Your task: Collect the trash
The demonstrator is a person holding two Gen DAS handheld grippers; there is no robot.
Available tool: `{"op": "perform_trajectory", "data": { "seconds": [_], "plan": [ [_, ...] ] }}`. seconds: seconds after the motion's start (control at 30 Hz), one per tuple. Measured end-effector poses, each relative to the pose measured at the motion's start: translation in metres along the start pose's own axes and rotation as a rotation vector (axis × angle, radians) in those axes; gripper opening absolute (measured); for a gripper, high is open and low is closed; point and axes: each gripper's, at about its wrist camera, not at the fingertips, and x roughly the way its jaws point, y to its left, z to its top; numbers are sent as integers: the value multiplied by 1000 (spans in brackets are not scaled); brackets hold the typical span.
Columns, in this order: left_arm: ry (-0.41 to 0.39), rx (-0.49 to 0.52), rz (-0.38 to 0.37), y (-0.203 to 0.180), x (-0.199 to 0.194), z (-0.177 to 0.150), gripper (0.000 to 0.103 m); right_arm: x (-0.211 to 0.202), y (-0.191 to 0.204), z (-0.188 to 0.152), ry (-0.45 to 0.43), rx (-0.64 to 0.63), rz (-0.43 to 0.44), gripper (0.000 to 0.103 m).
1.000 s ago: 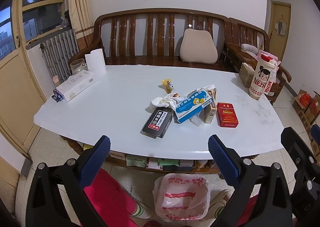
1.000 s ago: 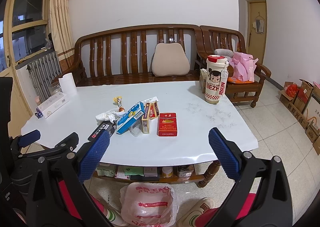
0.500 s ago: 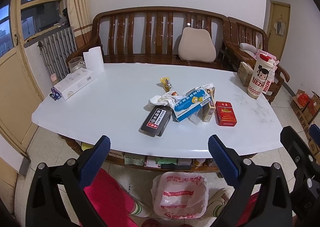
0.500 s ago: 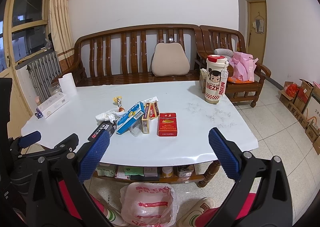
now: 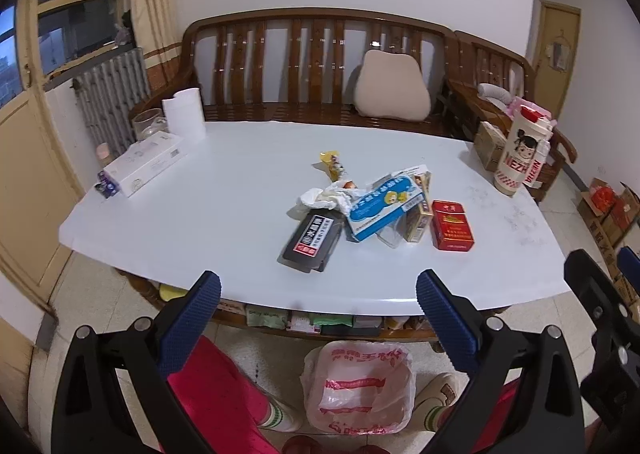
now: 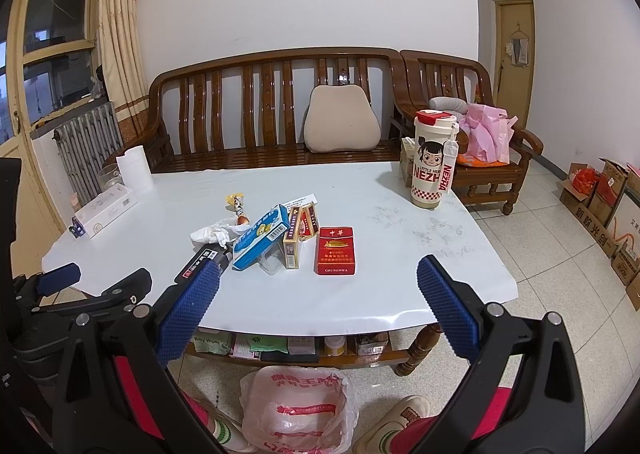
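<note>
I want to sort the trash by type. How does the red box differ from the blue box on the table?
The red box lies flat on the table, apart from the pile; the blue box is tilted, leaning on other trash. The red box has gold print; the blue box has a white panel and a barcode. Both are small rectangular cartons, untouched.

home living room, wooden bench [image 6: 280, 114], radiator [image 6: 86, 146]

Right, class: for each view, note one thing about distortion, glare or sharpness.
Left wrist view: fisheye bends the table edge into a curve, corners vignette black. Right wrist view: ceiling light sheens on the tabletop near the cup, whose lettering reads sharp; the near fingers look oversized.
</note>
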Motion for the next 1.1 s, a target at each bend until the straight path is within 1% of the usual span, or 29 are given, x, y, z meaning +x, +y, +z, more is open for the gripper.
{"op": "perform_trajectory", "data": {
  "seconds": [0.1,0.2,0.23,0.37,0.47,0.53,0.67,0.73,0.83,0.97,1.1],
  "plan": [
    [15,12,-20,2,4,2,96,3,1,1,-1,-8,-6,97],
    [59,67,-32,3,12,7,96,10,-6,5,11,-2,22,97],
    [71,84,-26,5,14,8,96,17,-10,6,18,5,32,97],
    [123,151,-11,16,28,16,96,32,-30,23,33,-4,38,97],
    [174,161,-32,23,42,20,96,45,-42,36,43,-35,23,97],
    [209,168,-55,23,51,21,96,55,-46,43,62,-54,32,97],
    [258,232,-70,16,69,26,96,79,-55,56,119,-71,83,97],
    [280,253,-72,13,76,31,96,90,-61,64,139,-77,85,97],
    [316,258,-107,13,87,42,96,101,-66,72,157,-82,67,97],
    [361,258,-152,11,100,52,96,121,-70,81,194,-81,78,97],
    [380,283,-130,5,115,55,96,141,-68,81,238,-89,97,97]
  ]
}}
